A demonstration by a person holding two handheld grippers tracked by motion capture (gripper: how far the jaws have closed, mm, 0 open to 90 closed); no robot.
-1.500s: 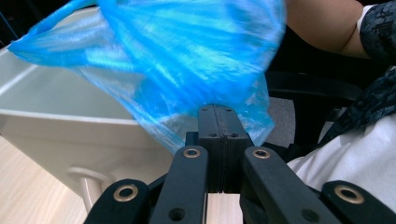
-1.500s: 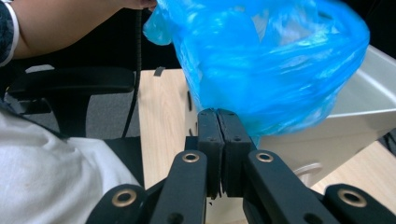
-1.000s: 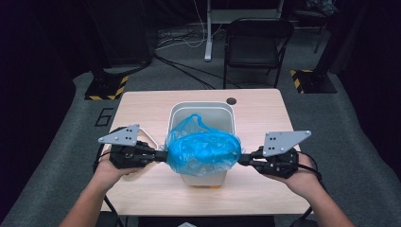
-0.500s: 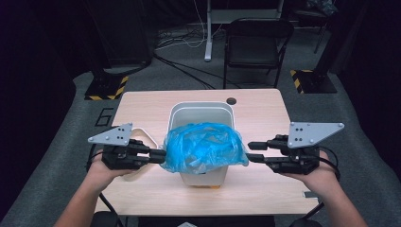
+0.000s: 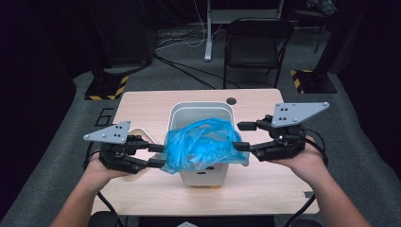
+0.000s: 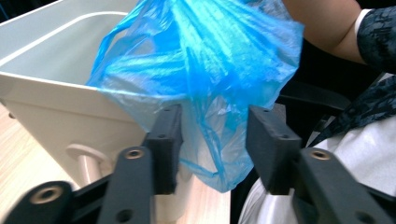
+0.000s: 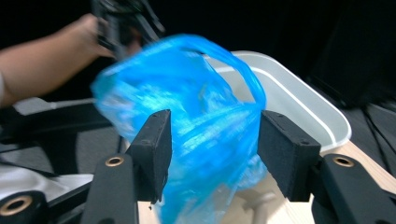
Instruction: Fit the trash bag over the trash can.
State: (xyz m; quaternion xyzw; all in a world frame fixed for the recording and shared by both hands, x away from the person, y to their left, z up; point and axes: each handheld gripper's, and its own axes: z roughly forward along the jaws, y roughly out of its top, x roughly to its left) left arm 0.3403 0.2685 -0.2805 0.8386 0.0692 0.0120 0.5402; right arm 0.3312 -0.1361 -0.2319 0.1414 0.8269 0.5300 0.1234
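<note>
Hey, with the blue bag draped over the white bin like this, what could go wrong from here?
1. Both jaws have just been opening with film between them, so the thin blue plastic bag may slide off the white rectangular plastic bin, as it covers just the near rim.
2. Film hanging between the left hand-held gripper jaws could snag as it withdraws.
3. The right hand-held gripper might likewise drag the bag sideways.
</note>
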